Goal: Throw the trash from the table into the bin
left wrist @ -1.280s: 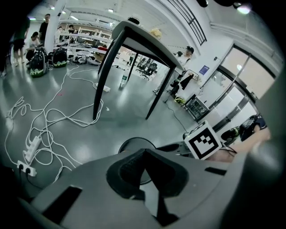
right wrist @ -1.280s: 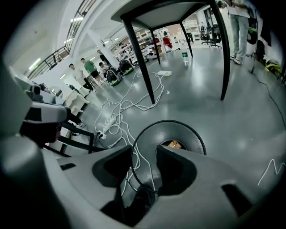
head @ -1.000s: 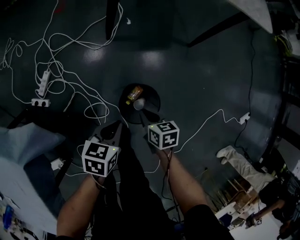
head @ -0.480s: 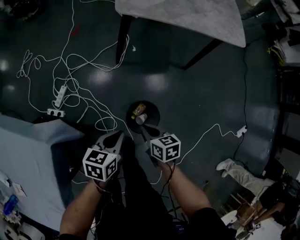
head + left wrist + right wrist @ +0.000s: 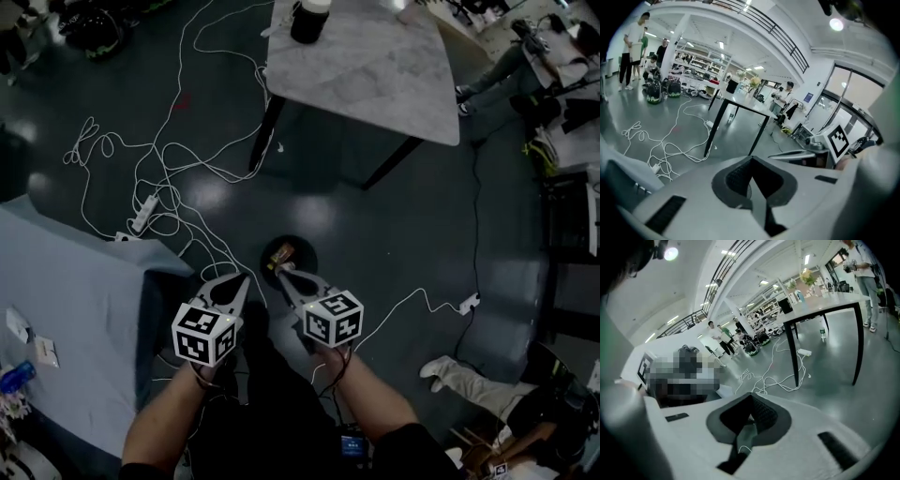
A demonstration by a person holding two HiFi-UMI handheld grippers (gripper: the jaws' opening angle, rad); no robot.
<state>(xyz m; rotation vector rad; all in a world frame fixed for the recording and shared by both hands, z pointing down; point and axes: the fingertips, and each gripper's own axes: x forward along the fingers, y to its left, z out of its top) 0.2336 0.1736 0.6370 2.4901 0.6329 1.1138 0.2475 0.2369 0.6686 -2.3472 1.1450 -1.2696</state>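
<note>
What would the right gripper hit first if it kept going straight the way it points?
Probably the floor among the white cables, before the table; nothing nearer shows, though depth is hard to judge.

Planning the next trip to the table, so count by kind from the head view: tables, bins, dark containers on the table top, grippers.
Table: 1
Bin: 1
Dark container on the table: 1
Grippers: 2, the left gripper and the right gripper, both with jaws together and nothing between them
Total: 5
</note>
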